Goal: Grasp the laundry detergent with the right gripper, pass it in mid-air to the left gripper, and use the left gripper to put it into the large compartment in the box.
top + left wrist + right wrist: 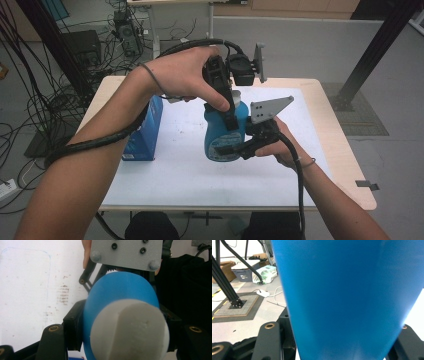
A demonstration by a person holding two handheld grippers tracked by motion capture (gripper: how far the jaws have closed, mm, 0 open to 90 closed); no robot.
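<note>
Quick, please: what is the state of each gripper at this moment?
Left gripper: shut on the white cap of the blue bottle, from above.
Right gripper: shut on the bottle's body, from the side.
</note>
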